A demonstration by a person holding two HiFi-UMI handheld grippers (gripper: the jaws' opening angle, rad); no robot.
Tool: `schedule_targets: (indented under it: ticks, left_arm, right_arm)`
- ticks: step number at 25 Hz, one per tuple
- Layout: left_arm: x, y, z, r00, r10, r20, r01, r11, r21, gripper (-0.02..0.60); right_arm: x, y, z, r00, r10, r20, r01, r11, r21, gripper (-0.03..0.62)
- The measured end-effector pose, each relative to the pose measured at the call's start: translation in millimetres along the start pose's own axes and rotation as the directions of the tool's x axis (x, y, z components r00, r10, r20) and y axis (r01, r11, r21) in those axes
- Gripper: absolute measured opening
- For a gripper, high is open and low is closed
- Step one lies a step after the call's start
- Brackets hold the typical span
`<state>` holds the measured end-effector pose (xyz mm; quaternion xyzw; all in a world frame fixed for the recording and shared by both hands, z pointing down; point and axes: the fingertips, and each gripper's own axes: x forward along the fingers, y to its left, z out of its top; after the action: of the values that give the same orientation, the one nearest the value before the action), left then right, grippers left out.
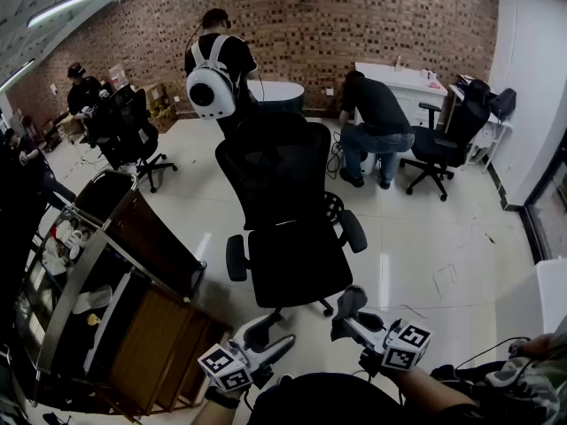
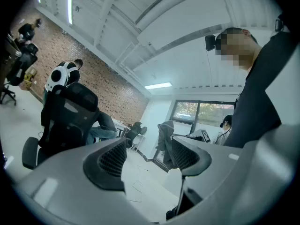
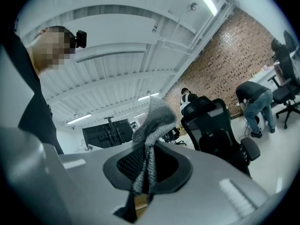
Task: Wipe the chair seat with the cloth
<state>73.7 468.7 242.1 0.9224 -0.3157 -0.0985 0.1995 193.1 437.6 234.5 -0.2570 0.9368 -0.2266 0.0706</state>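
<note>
The grey cloth (image 3: 152, 118) is clamped between the closed jaws of the right gripper (image 3: 147, 168), with its bunched end poking up past the pads. At that gripper's 9 o'clock, the left gripper (image 2: 147, 156) has its jaws spread wide and holds nothing. The black chair (image 1: 283, 193) stands at 12 o'clock from both grippers, and the cloth is not on its seat (image 1: 297, 264). A wooden cart (image 1: 151, 326) sits at the chair's 8 o'clock.

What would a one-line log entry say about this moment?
left tool: open, empty | right tool: shut on cloth | chair seat: ahead, untouched | wiping: not started
</note>
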Motion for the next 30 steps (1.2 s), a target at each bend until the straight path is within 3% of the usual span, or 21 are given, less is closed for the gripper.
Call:
schedule_targets:
  ticks: [9, 14, 21, 30]
  left_arm:
    - [34.2, -3.2, -8.9, 1.0, 0.008, 0.008, -0.008, 1.0, -0.011, 0.331]
    - [34.7, 16.9, -10.5, 1.0, 0.028, 0.003, -0.028, 0.999, -0.024, 0.331]
    - [45.6, 79.7, 3.1, 1.0, 0.026, 0.014, -0.025, 0.999, -0.04, 0.331]
    - [76.7, 192.9, 59.9, 0.999, -0.036, -0.015, 0.035, 0.998, -0.053, 0.331]
  right_arm:
    - [-4.9, -26.0, 1.5, 0.999, 0.023, -0.024, -0.023, 1.0, 0.001, 0.029]
    - [12.8, -37.4, 1.4, 0.998, 0.039, -0.04, -0.039, 0.999, 0.014, 0.029]
    - [61.2, -66.0, 9.3, 0.998, 0.029, -0.049, -0.029, 0.999, 0.019, 0.029]
    - [179.6, -123.5, 31.1, 0.997, -0.007, -0.077, 0.008, 1.0, 0.009, 0.029]
